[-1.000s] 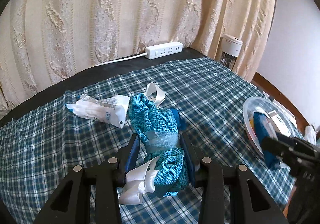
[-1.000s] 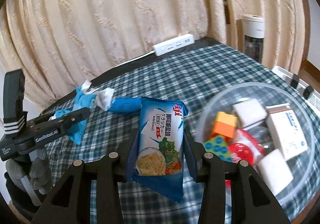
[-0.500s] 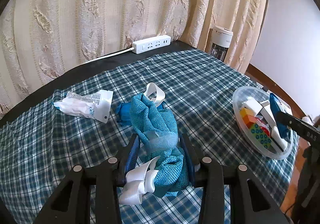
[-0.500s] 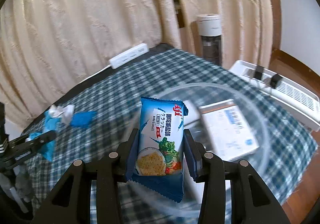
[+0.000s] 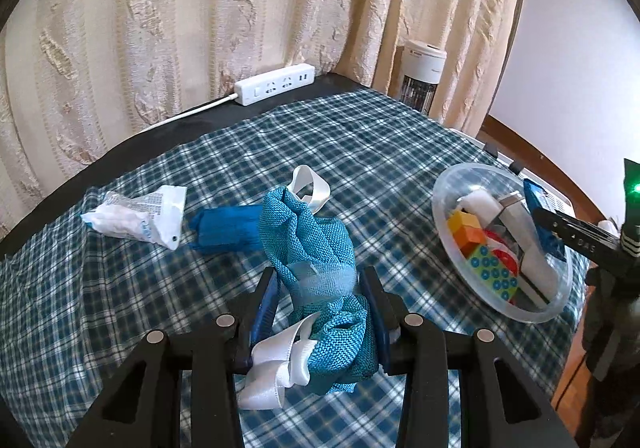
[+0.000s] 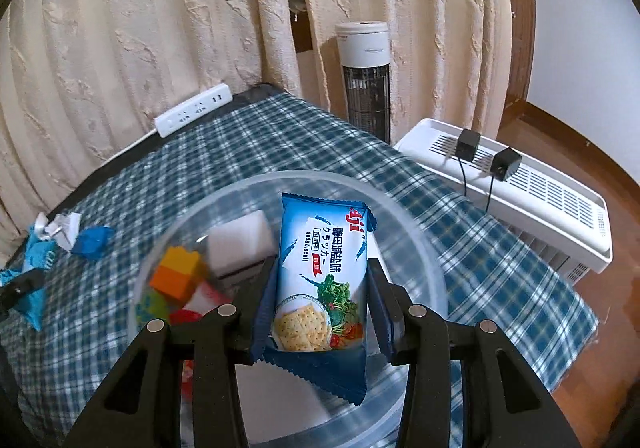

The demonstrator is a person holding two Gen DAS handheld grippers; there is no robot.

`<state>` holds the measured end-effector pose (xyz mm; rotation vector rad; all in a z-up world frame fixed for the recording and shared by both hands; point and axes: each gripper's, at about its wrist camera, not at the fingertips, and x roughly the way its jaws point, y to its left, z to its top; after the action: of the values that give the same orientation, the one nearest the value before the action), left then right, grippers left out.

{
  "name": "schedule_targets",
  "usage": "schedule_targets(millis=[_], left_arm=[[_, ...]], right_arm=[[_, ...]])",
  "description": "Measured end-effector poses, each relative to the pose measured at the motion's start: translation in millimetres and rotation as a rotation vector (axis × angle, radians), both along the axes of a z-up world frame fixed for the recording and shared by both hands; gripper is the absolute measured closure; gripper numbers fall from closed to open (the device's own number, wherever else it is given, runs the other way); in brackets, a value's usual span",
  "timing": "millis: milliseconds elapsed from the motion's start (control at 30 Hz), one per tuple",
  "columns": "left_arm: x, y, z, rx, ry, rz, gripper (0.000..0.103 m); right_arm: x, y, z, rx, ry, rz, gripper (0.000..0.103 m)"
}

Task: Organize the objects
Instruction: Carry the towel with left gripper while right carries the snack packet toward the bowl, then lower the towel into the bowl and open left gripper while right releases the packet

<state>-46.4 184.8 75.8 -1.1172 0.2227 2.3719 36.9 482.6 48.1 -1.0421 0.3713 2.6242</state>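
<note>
The plaid-covered desk carries everything, with a beige curtain behind its far edge and a white power strip lying on the bare dark strip there. Off the right edge stand a white tower fan and a low white appliance.

Near the desk's right edge sits the clear plastic bowl, holding coloured building blocks, white foam pieces and a small box. Half a second ago the right gripper was just reaching the bowl; it has since come fully over it, its jaws clamped on the blue cracker packet, which hangs above the bowl's middle. The packet reads "Aji" and "soda biscuit", with Japanese and Chinese characters beside a picture of crackers.

The left gripper has stayed pressed on the teal mesh bag with its white ribbon, above the desk's near middle. Beyond it lie a blue wrapper and a crumpled white packet near the left edge; its print is too small to read.
</note>
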Motion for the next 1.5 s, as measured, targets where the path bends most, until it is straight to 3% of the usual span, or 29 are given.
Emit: schedule_targets(millis=[433,800,1500], left_arm=[[0.4,39.9,0.6,-0.015,-0.010,-0.046,0.059],[-7.2,84.2,-1.1,-0.018,-0.029,-0.118,0.059],[4.0,179.3,-8.5,0.044,-0.133,-0.327,0.059]], right_arm=[[-2.6,11.2,-7.3,-0.025,0.019,0.035,0.054],[22.4,10.5,8.0,-0.066,0.156,0.047,0.043],[38.2,39.2,0.8,-0.138,0.200,0.010,0.042]])
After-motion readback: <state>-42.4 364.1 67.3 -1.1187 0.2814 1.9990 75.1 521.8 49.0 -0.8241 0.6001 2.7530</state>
